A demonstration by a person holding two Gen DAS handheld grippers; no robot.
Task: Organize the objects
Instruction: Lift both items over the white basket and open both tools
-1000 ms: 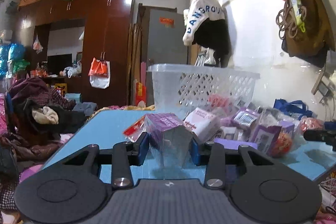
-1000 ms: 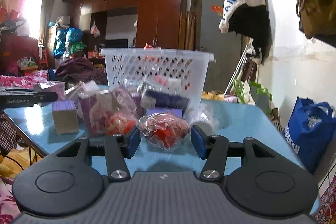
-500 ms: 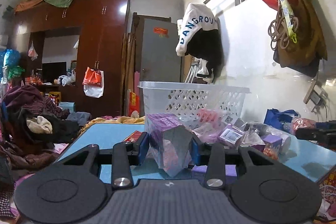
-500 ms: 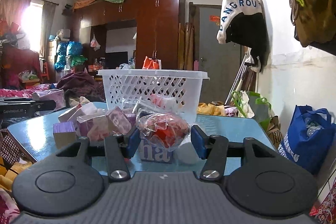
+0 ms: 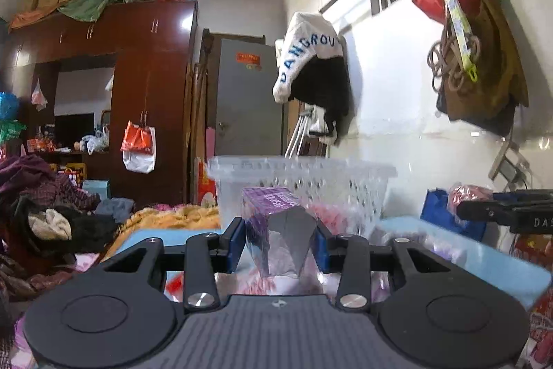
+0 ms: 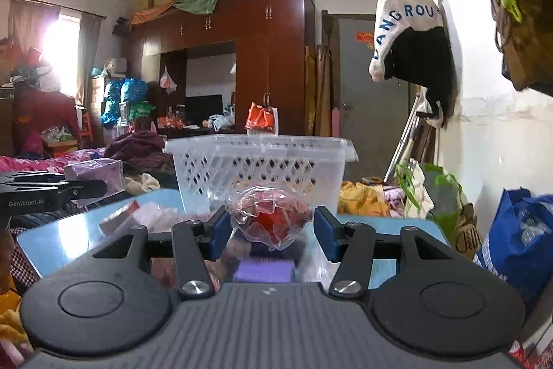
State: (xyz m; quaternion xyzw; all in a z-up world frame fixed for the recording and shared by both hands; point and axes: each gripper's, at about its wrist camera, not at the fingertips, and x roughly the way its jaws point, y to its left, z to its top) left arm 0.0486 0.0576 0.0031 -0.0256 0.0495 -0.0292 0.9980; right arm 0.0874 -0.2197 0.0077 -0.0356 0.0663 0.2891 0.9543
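Left tool (image 5: 280, 239): I am gripping the purple pack (image 5: 276, 227) with it, both pads pressing on the wrapping; the pack is standing tall between them, long axis upright, clear of the counter (image 5: 484, 251).
Basket from left tool: the white basket (image 5: 345, 175) is lying straight ahead and slightly right, its rim sitting about level with the pack's top, so I judge I am needing more height before going over it.
Pile: blurred pink and purple packets are lying on the counter under and in front of both tools; I cannot tell them apart.
Right tool (image 6: 271, 232): I am holding the red bag (image 6: 269, 218) with it; the left pad is touching the crinkled film, the right pad's contact I cannot tell for sure.
Basket from right tool: the basket (image 6: 259, 161) is lying dead ahead, just beyond the bag, its rim higher than the bag's top.
Nearer hand: I judge both about equally close; the left tool (image 6: 52, 192) is showing at the left edge of the right view, level with mine.
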